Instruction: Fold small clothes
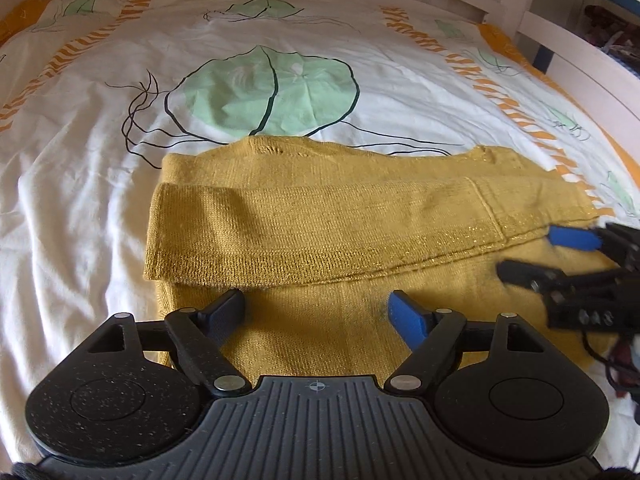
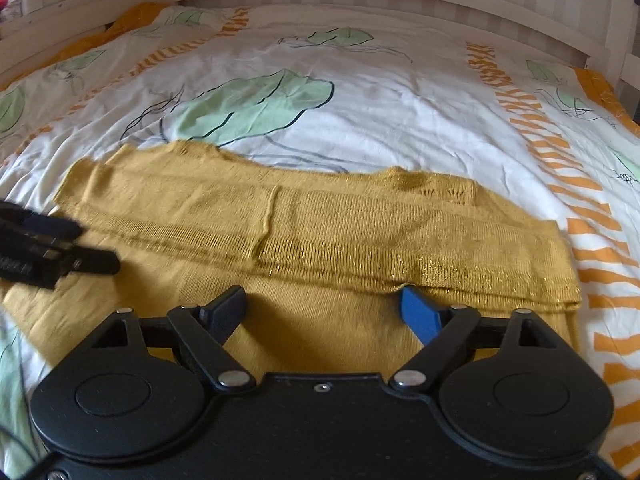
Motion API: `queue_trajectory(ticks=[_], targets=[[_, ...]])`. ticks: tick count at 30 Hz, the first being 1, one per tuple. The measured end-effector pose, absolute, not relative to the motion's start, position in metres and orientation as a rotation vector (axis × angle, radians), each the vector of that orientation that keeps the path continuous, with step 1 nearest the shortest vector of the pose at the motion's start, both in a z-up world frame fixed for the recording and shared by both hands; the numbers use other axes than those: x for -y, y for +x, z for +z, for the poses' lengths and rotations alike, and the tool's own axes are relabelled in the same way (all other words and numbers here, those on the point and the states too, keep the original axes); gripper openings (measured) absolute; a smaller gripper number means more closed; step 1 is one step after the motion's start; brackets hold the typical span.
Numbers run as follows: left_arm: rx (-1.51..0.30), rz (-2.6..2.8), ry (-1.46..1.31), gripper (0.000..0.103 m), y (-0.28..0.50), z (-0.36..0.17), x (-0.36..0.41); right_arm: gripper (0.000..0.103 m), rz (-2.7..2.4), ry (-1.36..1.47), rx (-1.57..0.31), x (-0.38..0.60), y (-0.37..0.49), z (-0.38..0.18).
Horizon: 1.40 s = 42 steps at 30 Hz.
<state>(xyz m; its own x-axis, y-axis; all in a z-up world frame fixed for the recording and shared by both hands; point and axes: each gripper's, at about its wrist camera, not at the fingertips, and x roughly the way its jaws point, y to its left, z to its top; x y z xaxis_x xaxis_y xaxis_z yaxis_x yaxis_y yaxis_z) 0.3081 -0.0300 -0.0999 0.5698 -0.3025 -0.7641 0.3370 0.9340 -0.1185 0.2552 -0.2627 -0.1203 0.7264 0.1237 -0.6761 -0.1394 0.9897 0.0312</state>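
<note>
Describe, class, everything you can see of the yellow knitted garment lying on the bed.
The yellow knitted garment is mustard-coloured, a fine knit with glittery gold thread along a ribbed band. It lies flat on the bedsheet, partly folded: a long ribbed-edged panel is laid across the plain lower layer, a seam crossing it. Small openwork holes show near the far edge. The left gripper and right gripper hover open over its near part; whether the fingertips touch the fabric cannot be told.

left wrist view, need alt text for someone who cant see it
A mustard yellow knit garment, its far part folded toward the camera in a band, lies on a white bedsheet printed with green leaves. The open left gripper hovers over its near edge, holding nothing. The right gripper reaches in from the right, also open.
</note>
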Motion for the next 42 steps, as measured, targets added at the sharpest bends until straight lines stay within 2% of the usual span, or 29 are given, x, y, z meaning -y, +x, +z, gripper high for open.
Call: queue_trajectory(ticks=[19, 25, 29, 35, 42], targets=[[-0.875, -0.374, -0.014, 0.08, 0.331, -0.097, 0.021, 0.087, 0.032, 0.138, -0.785, 0.293, 0.342, -0.115], [-0.811, -0.321, -0.007, 0.08, 0.351, -0.093, 0.01, 0.088, 0.04, 0.146, -0.785, 0.297, 0.345, -0.118], [-0.821, -0.313, -0.112, 0.08, 0.364, -0.093, -0.008, 0.088, 0.052, 0.147, -0.778, 0.299, 0.345, -0.119], [-0.716, -0.237, -0.199, 0.08, 0.37, -0.076, -0.033, 0.088, 0.059, 0.154, -0.762, 0.3, 0.344, -0.119], [-0.717, -0.182, -0.243, 0.08, 0.373, -0.059, -0.047, 0.088, 0.055, 0.153, -0.742, 0.299, 0.333, -0.113]])
